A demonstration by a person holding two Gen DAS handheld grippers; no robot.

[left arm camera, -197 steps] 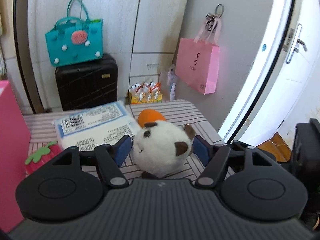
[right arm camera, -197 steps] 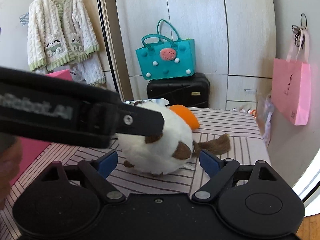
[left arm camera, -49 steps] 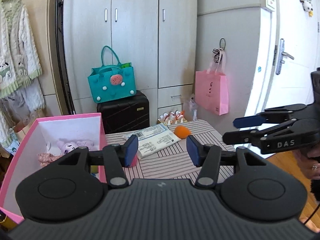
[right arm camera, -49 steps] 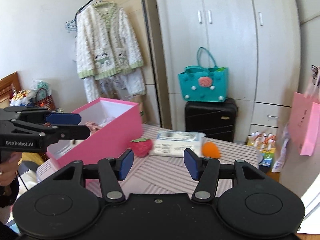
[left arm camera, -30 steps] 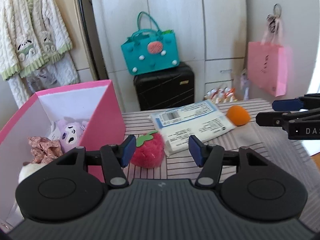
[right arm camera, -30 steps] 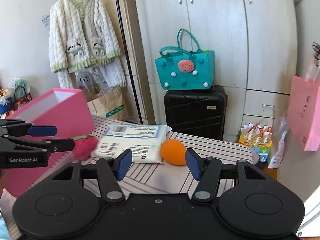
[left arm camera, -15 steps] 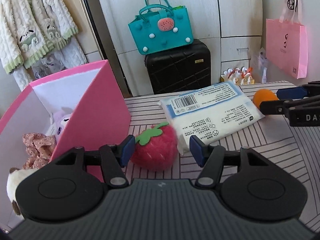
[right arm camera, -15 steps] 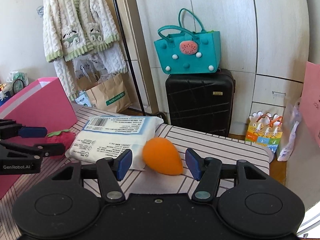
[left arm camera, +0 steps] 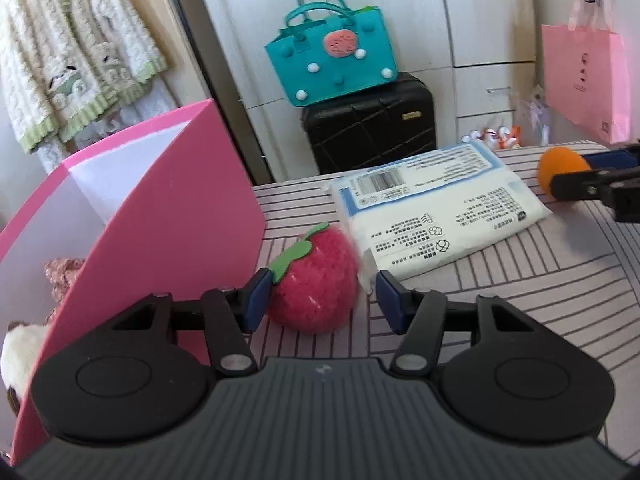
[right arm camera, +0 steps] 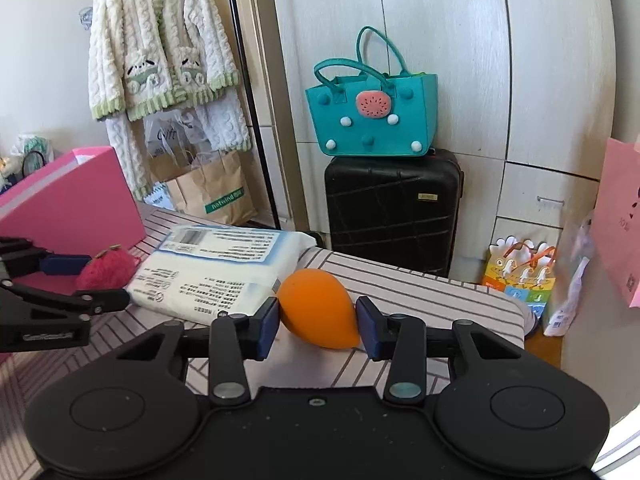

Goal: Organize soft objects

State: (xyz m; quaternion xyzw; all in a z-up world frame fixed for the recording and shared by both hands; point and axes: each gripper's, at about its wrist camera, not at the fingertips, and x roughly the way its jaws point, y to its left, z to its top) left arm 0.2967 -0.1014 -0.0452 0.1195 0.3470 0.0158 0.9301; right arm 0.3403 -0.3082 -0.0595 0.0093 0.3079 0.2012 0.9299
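The left gripper (left arm camera: 318, 296) stood low over the striped table (left arm camera: 500, 280), its jaws closing with the plush strawberry (left arm camera: 314, 282) between them. The left blue pad (left arm camera: 256, 294) touched the strawberry's leaf side; the right pad (left arm camera: 386, 296) stood just clear of the toy, so the grip was not yet made. The strawberry rested on the table, just beside the outer wall of the pink box (left arm camera: 168, 216), which lay at the gripper's ten o'clock. Inside the box a pink floral cloth item (left arm camera: 60, 276) and a white plush toy (left arm camera: 16, 356) were partly visible.

The right gripper (right arm camera: 316, 322) was likewise closing, with the orange egg-shaped sponge (right arm camera: 318, 308) between its jaws. Both pads lay against the sponge's sides; whether they pressed it firmly could not be told. The sponge sat on the table, touching or just beside the near corner of the wrapped tissue pack (right arm camera: 216, 270) at its ten o'clock.

The tissue pack lay flat between strawberry and sponge. In the right wrist view the left gripper showed at nine o'clock, around the strawberry.

Beyond the table, at twelve o'clock, a teal felt bag (right arm camera: 372, 112) stood on a black suitcase (right arm camera: 394, 208). A knitted cardigan (right arm camera: 160, 48) hung at eleven o'clock, and a pink paper bag (left arm camera: 584, 80) at two o'clock in the left wrist view.
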